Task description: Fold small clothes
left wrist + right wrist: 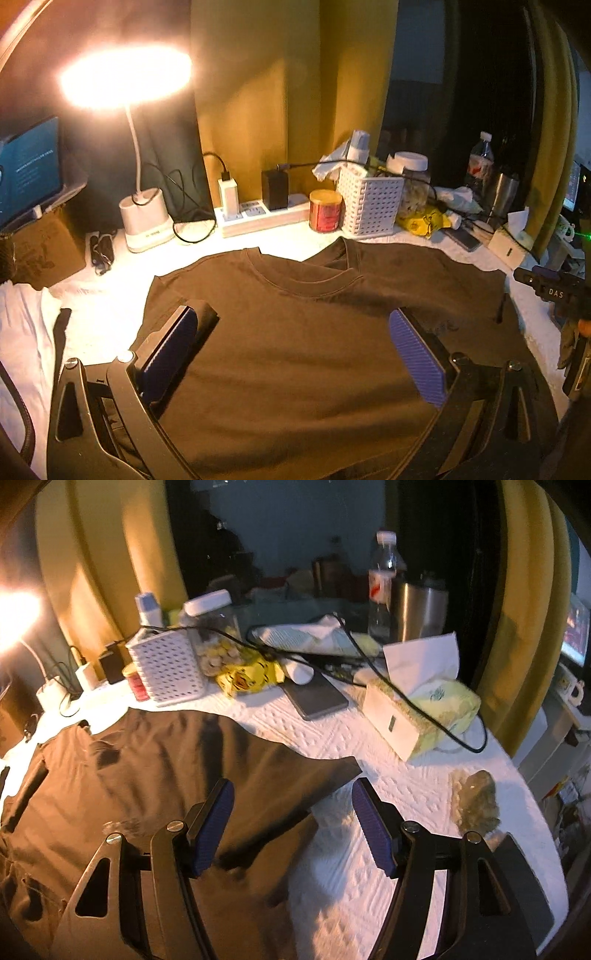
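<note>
A dark brown T-shirt [295, 332] lies flat on the white quilted table cover, its round collar [295, 280] toward the back. My left gripper [291, 321] hovers open over the shirt's chest, blue pads wide apart, nothing between them. In the right wrist view the same T-shirt [147, 775] spreads to the left, one sleeve [325, 771] pointing right. My right gripper [291, 797] stands open above that sleeve's hem. Its left pad is over cloth, its right pad over the bare table cover [406, 775]. The right gripper's body [554, 291] shows at the left view's right edge.
Along the back stand a lit desk lamp [125, 81], a power strip [258, 216], a red tin [325, 210], a white perforated basket [369, 203] and a water bottle [382, 583]. A phone [314, 698], a tissue box [421, 712], cables and a crumpled olive scrap [476, 801] lie at the right.
</note>
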Available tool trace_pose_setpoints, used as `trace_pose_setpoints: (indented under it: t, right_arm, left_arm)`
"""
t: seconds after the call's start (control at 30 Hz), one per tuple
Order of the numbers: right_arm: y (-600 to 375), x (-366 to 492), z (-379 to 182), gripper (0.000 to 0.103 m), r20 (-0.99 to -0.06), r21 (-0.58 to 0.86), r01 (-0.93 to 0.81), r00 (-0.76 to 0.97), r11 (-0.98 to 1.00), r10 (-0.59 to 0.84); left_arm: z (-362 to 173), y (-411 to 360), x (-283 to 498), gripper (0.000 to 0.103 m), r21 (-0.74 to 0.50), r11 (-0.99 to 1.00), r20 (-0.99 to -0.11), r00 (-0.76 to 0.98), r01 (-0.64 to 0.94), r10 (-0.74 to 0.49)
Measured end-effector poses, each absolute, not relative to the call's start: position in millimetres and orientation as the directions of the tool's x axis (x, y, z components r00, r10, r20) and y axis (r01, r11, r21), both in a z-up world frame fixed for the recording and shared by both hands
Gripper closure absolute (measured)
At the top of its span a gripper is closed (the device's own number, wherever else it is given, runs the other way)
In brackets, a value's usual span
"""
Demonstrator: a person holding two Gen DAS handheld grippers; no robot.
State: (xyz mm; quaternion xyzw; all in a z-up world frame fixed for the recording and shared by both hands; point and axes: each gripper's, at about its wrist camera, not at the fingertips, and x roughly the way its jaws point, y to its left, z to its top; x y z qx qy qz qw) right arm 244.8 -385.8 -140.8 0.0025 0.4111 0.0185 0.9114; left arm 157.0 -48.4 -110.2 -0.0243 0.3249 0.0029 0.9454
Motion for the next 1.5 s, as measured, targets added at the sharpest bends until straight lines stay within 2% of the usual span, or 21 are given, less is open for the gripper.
trace_pose_setpoints:
  t: [0.37, 0.57, 0.63, 0.67, 0.7, 0.8, 1.13, 1.5]
  right_arm:
    - [-408, 292, -191, 0.033, -0.844, 0.052, -0.018, 0.533, 0.998, 0.054]
    - [-400, 296, -197, 0.033, -0.833, 0.041, -0.042, 0.55, 0.998, 0.058]
    - [-396, 298, -197, 0.053, -0.825, 0.043, -0.068, 0.56, 0.997, 0.074]
    - [-394, 298, -197, 0.078, -0.826, 0.048, -0.078, 0.557, 0.996, 0.083]
    - [-393, 300, -196, 0.086, -0.824, 0.063, -0.087, 0.557, 0.994, 0.101]
    - [-390, 299, -194, 0.092, -0.814, 0.026, -0.086, 0.576, 0.996, 0.071]
    - [-402, 296, -174, 0.092, -0.777, -0.047, 0.006, 0.628, 0.999, -0.04]
    - [-358, 278, -138, 0.092, -0.738, -0.075, -0.061, 0.675, 0.995, -0.014]
  left_arm:
    - [-136, -54, 194, 0.001, -0.016, 1.0, -0.687, 0.727, -0.013, -0.002]
    - [-146, -55, 203, 0.001, -0.01, 1.0, -0.708, 0.706, 0.001, -0.008]
    - [-148, -54, 205, 0.001, -0.01, 1.0, -0.714, 0.7, 0.01, -0.014]
    - [-149, -54, 206, 0.001, -0.012, 1.0, -0.716, 0.698, 0.013, -0.018]
    - [-149, -53, 206, 0.001, -0.013, 1.0, -0.716, 0.698, 0.015, -0.02]
    - [-148, -51, 205, 0.001, -0.017, 1.0, -0.71, 0.704, 0.018, -0.025]
    - [-145, -36, 197, 0.001, -0.018, 1.0, -0.699, 0.715, -0.006, -0.008]
    - [-133, -19, 171, 0.001, -0.051, 0.999, -0.651, 0.758, 0.0, -0.033]
